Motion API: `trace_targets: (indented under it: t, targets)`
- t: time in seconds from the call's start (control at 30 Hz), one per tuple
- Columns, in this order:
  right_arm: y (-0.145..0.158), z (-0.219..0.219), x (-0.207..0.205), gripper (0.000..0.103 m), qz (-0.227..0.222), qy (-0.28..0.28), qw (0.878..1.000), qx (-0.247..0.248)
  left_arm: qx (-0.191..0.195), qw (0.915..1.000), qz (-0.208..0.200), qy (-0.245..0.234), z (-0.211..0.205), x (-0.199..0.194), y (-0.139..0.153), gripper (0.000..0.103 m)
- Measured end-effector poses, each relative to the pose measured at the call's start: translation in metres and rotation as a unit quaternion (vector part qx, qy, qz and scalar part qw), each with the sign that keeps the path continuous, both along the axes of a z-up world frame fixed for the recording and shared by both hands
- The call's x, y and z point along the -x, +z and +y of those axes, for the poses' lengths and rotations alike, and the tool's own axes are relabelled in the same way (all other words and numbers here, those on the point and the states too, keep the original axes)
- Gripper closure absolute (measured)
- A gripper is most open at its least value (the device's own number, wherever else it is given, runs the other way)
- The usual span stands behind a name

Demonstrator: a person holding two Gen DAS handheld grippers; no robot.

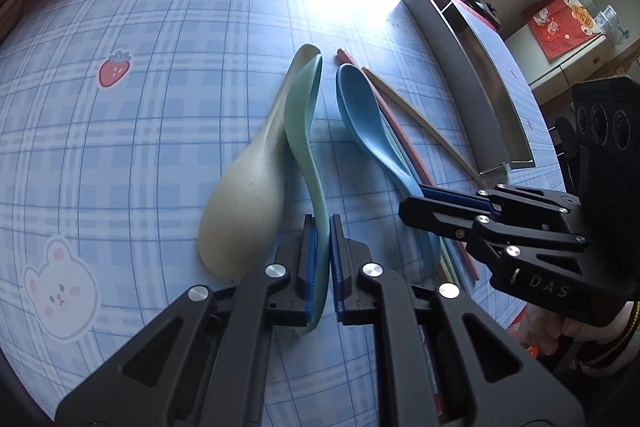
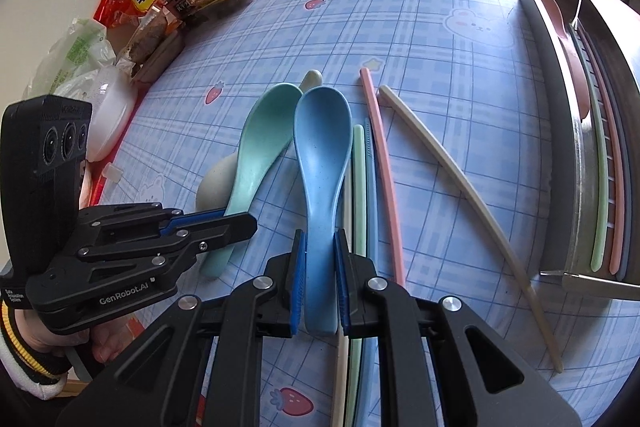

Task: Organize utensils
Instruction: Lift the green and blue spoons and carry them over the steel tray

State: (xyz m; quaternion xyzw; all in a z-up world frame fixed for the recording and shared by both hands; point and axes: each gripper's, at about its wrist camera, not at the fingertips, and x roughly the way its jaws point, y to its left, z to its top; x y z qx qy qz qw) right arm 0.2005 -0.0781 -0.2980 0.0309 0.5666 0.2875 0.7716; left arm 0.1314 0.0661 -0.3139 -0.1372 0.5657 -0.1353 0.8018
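Along the desk's (image 2: 440,7) right edge, metal tray (image 2: 560,131) holding pink spoon (image 2: 568,39), three chopsticks (image 2: 600,163); left tool (image 1: 322,227) clamped on green spoon (image 1: 302,115), right tool (image 2: 320,239) on blue spoon (image 2: 320,147).

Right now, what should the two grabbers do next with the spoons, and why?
Probably lift both. The left gripper pinches the green spoon handle, the right gripper pinches the blue spoon handle, and the metal organizer tray waits on the right.
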Motion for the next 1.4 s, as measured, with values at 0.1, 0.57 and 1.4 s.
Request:
trace_targets:
  t: [0.1,0.57,1.4]
  targets:
    - [-0.003,0.000,-0.001,0.089,0.009,-0.001,1.000,-0.008,0.009,0.9999,-0.003,0.006,0.002,0.006,-0.002,0.092]
    - [0.018,-0.025,0.010,0.089,-0.008,-0.038,0.997,-0.067,0.018,0.9998,-0.010,0.004,0.015,0.012,-0.005,0.090]
    - [-0.003,-0.044,0.034,0.089,0.029,-0.057,0.998,-0.010,0.007,0.9998,-0.017,0.003,0.008,0.014,-0.004,0.090]
